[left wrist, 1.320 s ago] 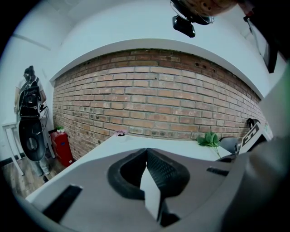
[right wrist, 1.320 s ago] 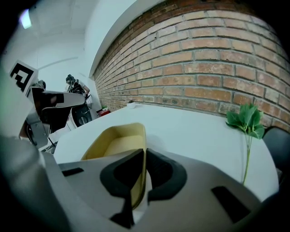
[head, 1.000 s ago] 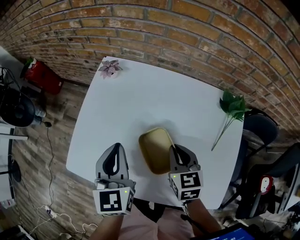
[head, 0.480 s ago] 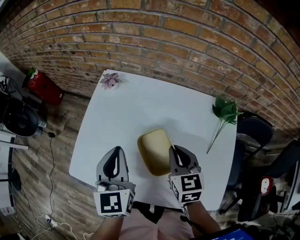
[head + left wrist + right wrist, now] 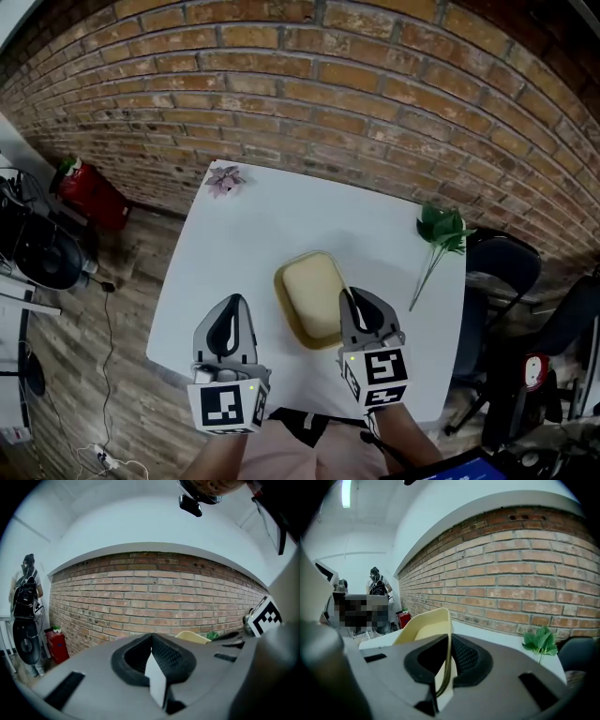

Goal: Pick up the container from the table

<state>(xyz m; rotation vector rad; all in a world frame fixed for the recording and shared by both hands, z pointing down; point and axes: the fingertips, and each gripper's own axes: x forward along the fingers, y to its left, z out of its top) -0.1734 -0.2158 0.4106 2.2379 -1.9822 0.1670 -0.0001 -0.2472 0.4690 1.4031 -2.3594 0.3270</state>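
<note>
The container (image 5: 310, 298) is a shallow pale-yellow tray, held tilted above the white table (image 5: 272, 220). My right gripper (image 5: 349, 300) is shut on its right rim. In the right gripper view the thin rim (image 5: 425, 626) runs straight between the jaws of the right gripper (image 5: 449, 649). My left gripper (image 5: 232, 304) hangs to the left of the container, apart from it, shut with nothing in it. In the left gripper view the left gripper (image 5: 151, 642) has its jaws together, and the container (image 5: 192, 637) peeks out beyond them to the right.
A green leafy sprig (image 5: 440, 231) lies at the table's right edge and a small pink flower (image 5: 225, 179) at its far left corner. A brick wall (image 5: 375, 103) stands behind. A dark chair (image 5: 503, 270) is at the right; a red object (image 5: 91, 194) and a fan (image 5: 42, 255) are at the left.
Both grippers have risen, and the container has gone up with the right one. The table now looks smaller and farther below.
</note>
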